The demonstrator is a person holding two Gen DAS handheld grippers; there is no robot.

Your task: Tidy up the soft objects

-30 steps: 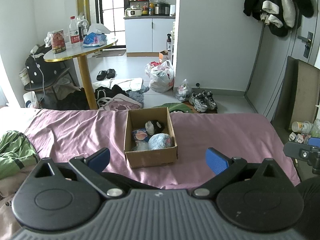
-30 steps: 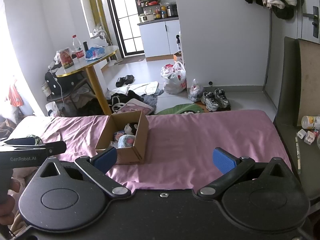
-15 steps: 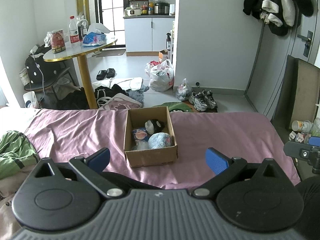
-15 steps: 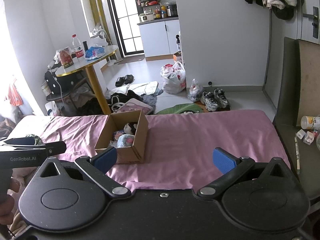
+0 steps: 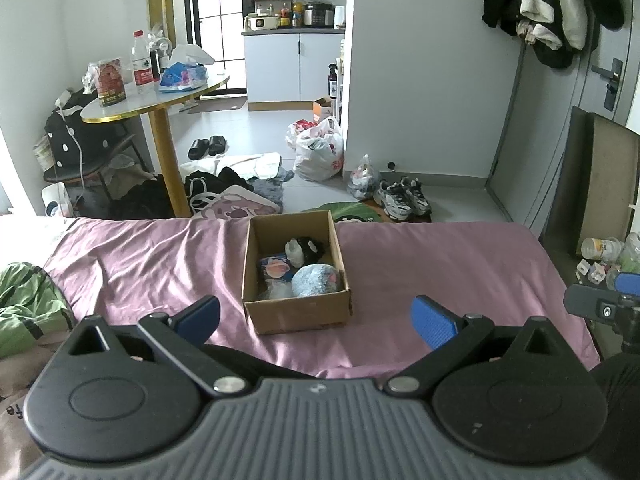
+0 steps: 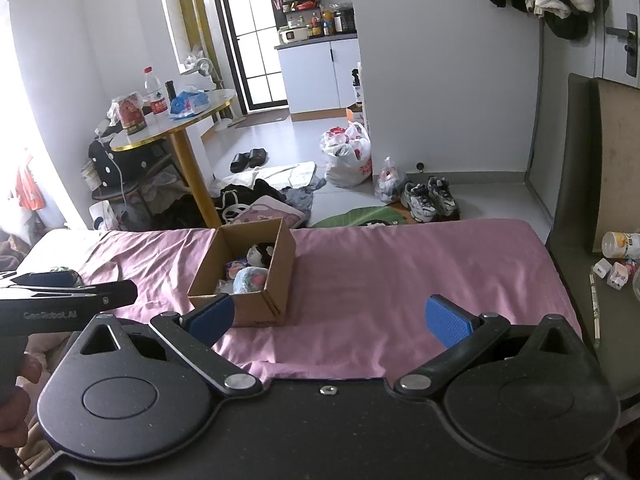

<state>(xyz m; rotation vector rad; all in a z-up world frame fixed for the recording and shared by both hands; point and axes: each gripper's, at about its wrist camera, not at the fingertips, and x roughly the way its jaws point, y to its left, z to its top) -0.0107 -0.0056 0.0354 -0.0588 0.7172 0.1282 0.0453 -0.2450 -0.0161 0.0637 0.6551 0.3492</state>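
Note:
A brown cardboard box (image 5: 298, 314) (image 6: 280, 264) stands on the pink bedsheet (image 5: 440, 264) (image 6: 400, 272). Inside it lie several soft toys: a blue-grey plush (image 5: 314, 280) (image 6: 249, 279), a black-and-white plush (image 5: 305, 249) (image 6: 260, 252) and a small pink-and-blue one (image 5: 274, 266). My left gripper (image 5: 316, 318) hangs open, just short of the box's near wall, with nothing between its blue pads. My right gripper (image 6: 328, 318) is open and empty too, with the box ahead to its left.
A green garment (image 5: 24, 300) lies at the bed's left end. Beyond the bed the floor holds clothes (image 5: 224, 188), bags (image 5: 320, 152), sneakers (image 5: 404, 196) and a round table (image 5: 160, 92). Bottles and small items (image 6: 620, 256) sit on a surface to the right. A hand (image 6: 16, 400) holds the left tool.

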